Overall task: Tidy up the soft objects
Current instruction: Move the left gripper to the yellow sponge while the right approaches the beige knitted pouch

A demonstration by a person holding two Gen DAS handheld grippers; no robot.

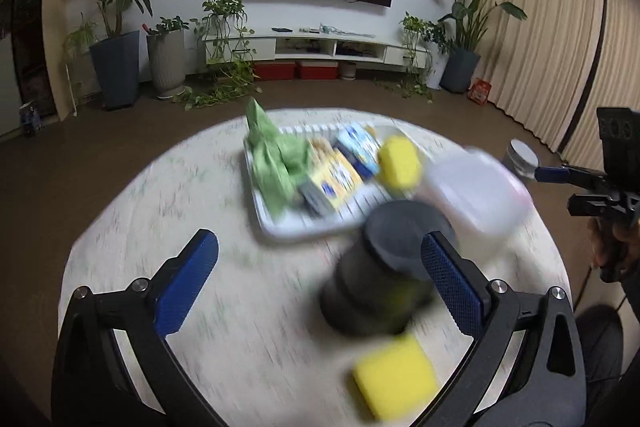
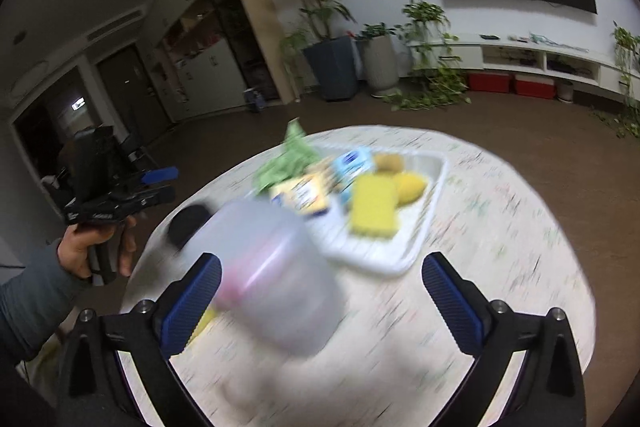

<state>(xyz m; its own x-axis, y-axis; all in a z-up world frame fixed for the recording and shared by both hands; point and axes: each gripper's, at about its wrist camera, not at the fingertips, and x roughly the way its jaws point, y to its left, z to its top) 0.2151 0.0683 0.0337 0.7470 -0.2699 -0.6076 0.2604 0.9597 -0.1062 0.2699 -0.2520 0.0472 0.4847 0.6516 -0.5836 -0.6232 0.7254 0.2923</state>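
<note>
While both tools (image 1: 320,283) (image 2: 322,301) gape, tray (image 2: 436,195) sits mid-table (image 2: 500,267).

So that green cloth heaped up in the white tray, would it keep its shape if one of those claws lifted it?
Probably not. The green cloth sits crumpled with a peak sticking up from the white tray, so it looks floppy and would likely drape and sag. It seems light, and unlikely to roll or break, though blur hides its texture.

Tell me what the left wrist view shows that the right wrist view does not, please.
Only the left wrist view: a metal tin at the table's far edge and a black canister's full body. Only the right wrist view: two yellow fruits and a dark doorway. Both: white tray, green cloth, translucent container, yellow sponge.
</note>
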